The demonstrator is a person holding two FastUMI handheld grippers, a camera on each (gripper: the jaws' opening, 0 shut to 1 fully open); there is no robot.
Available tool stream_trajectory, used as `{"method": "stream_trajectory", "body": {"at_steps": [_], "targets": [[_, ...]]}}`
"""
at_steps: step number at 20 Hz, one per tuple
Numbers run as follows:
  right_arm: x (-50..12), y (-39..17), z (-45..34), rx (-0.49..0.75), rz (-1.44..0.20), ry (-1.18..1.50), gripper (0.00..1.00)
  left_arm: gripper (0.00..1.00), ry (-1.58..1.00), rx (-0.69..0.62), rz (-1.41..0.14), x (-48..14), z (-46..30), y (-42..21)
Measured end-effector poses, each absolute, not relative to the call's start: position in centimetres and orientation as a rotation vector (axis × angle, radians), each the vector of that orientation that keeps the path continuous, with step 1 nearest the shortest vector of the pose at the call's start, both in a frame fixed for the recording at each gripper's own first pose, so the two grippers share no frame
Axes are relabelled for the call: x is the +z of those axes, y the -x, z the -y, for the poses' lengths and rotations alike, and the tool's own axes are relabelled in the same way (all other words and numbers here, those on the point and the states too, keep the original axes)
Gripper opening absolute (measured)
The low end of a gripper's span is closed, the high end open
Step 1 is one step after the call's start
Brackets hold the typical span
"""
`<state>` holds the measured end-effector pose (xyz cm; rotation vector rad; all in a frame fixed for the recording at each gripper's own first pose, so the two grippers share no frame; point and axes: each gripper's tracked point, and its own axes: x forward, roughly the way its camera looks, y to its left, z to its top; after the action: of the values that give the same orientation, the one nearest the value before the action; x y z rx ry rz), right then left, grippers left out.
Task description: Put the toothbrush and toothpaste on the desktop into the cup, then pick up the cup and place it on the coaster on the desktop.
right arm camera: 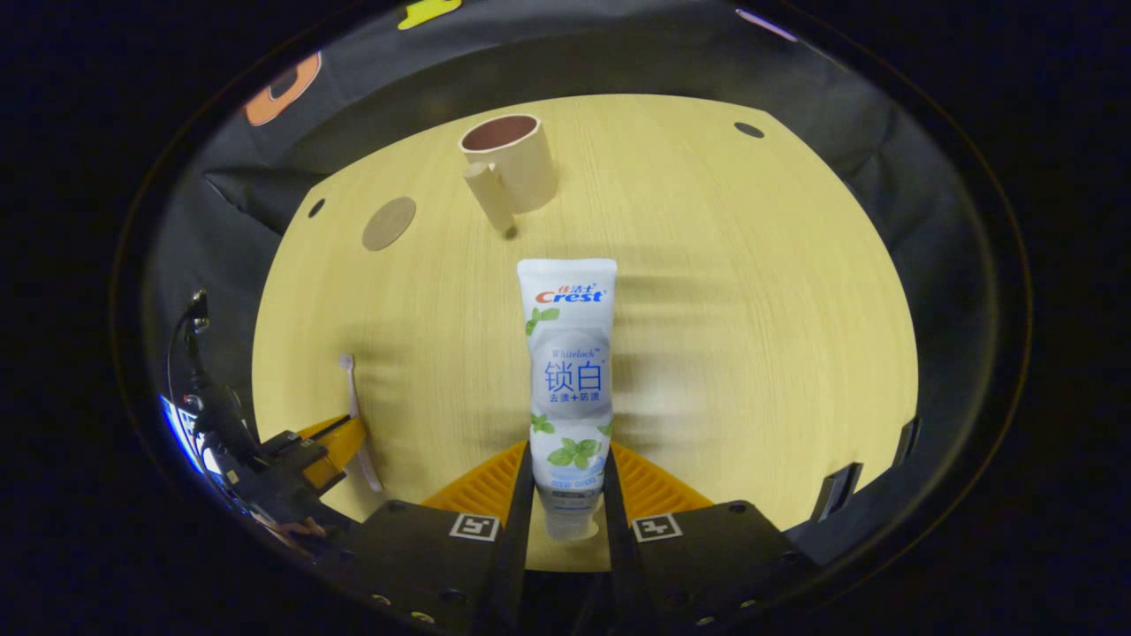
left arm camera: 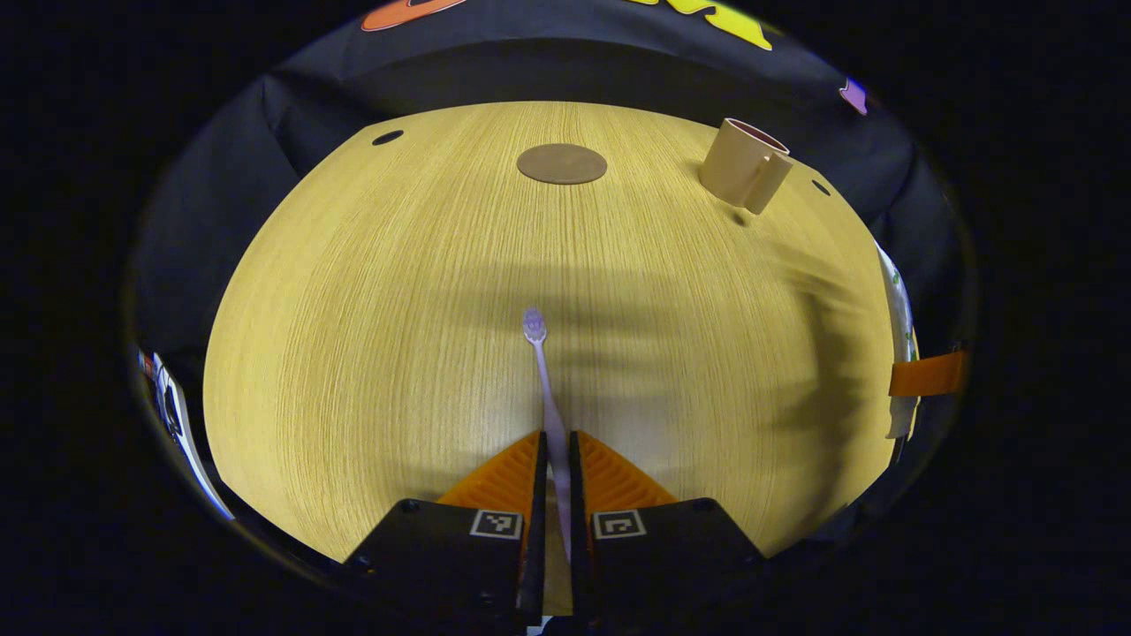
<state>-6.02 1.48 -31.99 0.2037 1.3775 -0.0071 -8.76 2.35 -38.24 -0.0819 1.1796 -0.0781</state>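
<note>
Pinching the slim, translucent lilac toothbrush (left arm camera: pixel 548 397) by its handle, my left tongs (left arm camera: pixel 554 450) are clamped on it, its bristled head pointing out over the pale, fine-grained wooden worktop (left arm camera: pixel 371 336). My right tongs (right arm camera: pixel 567 468) are clamped on the cap end of the glossy white toothpaste (right arm camera: pixel 570 353) tube, its flat crimped end pointing forward. Farther back stand the matte beige cup (right arm camera: pixel 512 163), cylindrical with a blocky handle, and near it the flat round brown coaster (left arm camera: pixel 562 163).

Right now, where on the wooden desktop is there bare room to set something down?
The wooden desktop is bare right of the white toothpaste tube, and between the lilac toothbrush and round brown coaster. Busier near the beige cup.
</note>
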Motion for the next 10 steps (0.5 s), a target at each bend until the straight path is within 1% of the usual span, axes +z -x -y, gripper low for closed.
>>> {"method": "stream_trajectory", "body": {"at_steps": [4,7,10], "targets": [[-31.1,5.4,-1.5,0.013,-1.321,-0.203,0.39,0.07,0.118,-0.076,-1.173,-38.2,-2.0,8.9],[-29.7,4.4,-1.4,0.028,-1.266,-0.196,0.39,0.05,0.139,-0.091,-1.169,-37.9,-1.4,9.0],[-27.8,3.3,-1.5,0.034,-1.205,-0.218,0.39,0.04,0.141,-0.093,-1.124,-36.5,-1.5,8.3]]}}
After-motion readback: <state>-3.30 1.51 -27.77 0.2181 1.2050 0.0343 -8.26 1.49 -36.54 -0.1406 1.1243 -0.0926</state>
